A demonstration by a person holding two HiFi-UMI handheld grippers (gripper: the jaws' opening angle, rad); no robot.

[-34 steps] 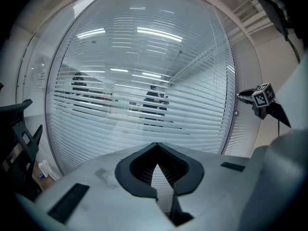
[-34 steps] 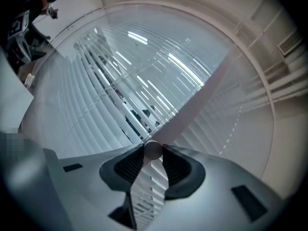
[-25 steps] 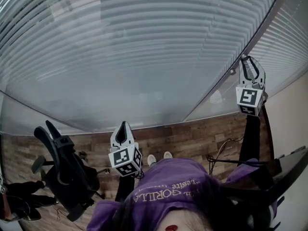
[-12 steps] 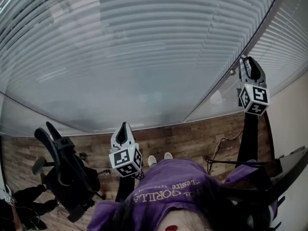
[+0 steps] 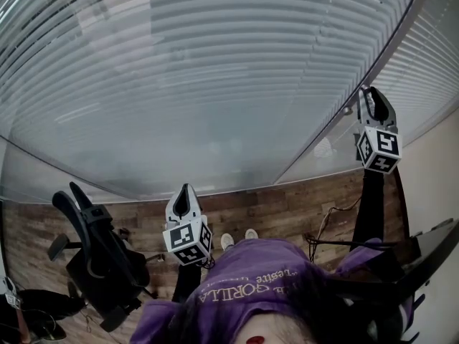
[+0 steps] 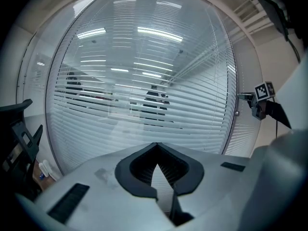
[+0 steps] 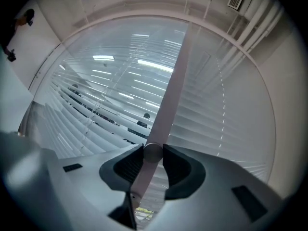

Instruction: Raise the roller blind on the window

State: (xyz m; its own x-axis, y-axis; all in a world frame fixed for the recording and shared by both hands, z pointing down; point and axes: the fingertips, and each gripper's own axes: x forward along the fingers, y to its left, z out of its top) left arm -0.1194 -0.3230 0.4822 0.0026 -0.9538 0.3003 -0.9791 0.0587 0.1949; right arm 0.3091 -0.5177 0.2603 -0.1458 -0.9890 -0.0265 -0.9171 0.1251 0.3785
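A slatted blind (image 5: 215, 84) hangs behind the big glass pane, its slats down across the whole window. A pale vertical frame strip (image 7: 171, 85) divides two panes. My right gripper (image 5: 368, 93) is raised to this strip at the upper right. In the right gripper view it (image 7: 153, 150) is shut on a small round knob (image 7: 153, 153) on the strip, with a pad pressing each side. My left gripper (image 5: 183, 190) hangs low in the middle, away from the glass. Its (image 6: 156, 148) tips meet with nothing between them.
A black office chair (image 5: 100, 256) stands at the lower left on the wooden floor (image 5: 287, 206). Cables (image 5: 326, 228) lie near the right wall. A dark desk edge (image 5: 430, 256) juts in at the lower right. Another small fitting (image 5: 347, 109) sits on the frame beside the right gripper.
The right gripper has rolled on the knob, its marker cube turning to show another face. The left gripper has barely moved. A person at the lower left has moved out of view.
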